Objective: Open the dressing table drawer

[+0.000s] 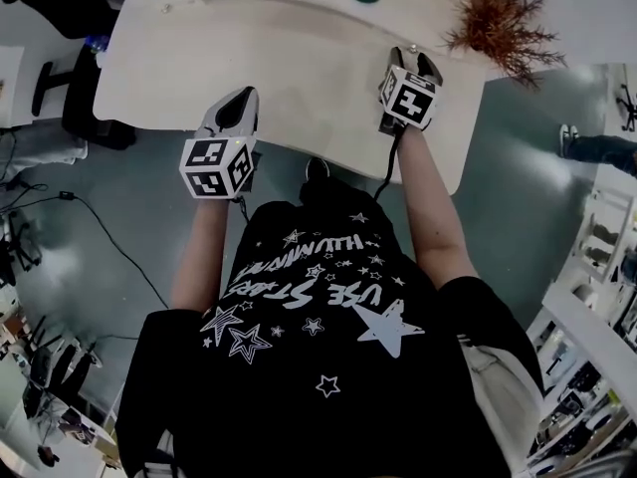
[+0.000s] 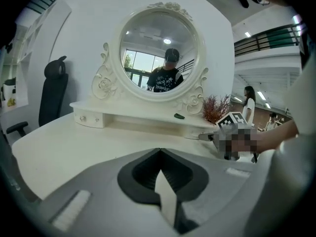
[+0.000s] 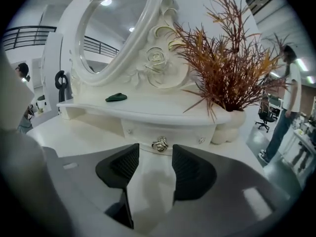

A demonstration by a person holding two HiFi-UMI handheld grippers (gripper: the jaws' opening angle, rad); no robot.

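The white dressing table [image 1: 299, 78] has a small drawer [image 3: 182, 135] under its raised shelf, standing closed. A rose-shaped metal knob [image 3: 159, 144] sits on the drawer's front. My right gripper [image 3: 155, 149] is open. Its dark pads [image 3: 195, 172] flank the space just short of the knob without touching it. In the head view the right gripper [image 1: 412, 60] reaches over the right part of the tabletop. My left gripper [image 2: 159, 154] is shut on nothing. It hovers over the table's front edge, as the head view shows the left gripper [image 1: 239, 98].
A dried red-brown plant [image 3: 232, 73] in a white vase stands right of the drawer. A green object [image 3: 116, 98] lies on the shelf below the oval mirror [image 2: 159, 53]. A black chair [image 2: 52, 93] is at the table's left. A person [image 3: 286, 107] stands at far right.
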